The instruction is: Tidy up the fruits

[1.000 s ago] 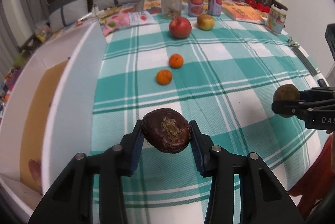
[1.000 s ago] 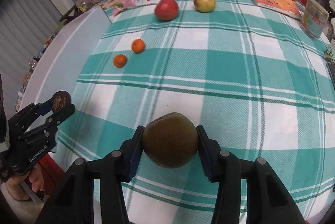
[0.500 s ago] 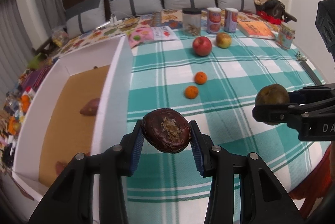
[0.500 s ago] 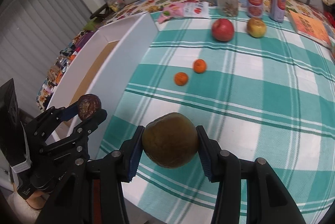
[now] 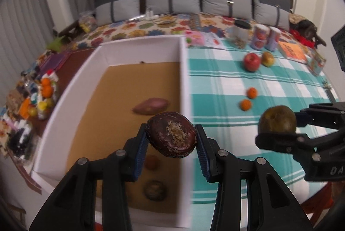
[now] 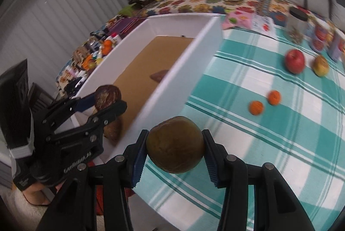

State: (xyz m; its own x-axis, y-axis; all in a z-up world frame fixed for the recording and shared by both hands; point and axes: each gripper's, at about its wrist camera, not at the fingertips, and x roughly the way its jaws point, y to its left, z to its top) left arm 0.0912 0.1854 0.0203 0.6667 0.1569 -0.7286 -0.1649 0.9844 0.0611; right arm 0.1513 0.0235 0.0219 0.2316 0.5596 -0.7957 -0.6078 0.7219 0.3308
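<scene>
Left gripper is clamped on a dark wrinkled fruit, perhaps a passion fruit, hanging over the white box by its right wall. Right gripper pinches a brown-green round fruit above the teal checked cloth.

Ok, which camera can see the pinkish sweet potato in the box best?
The left wrist view. There the sweet potato lies whole on the brown floor of the white box, just beyond the left claw. In the right wrist view only its end peeks over the box wall.
</scene>
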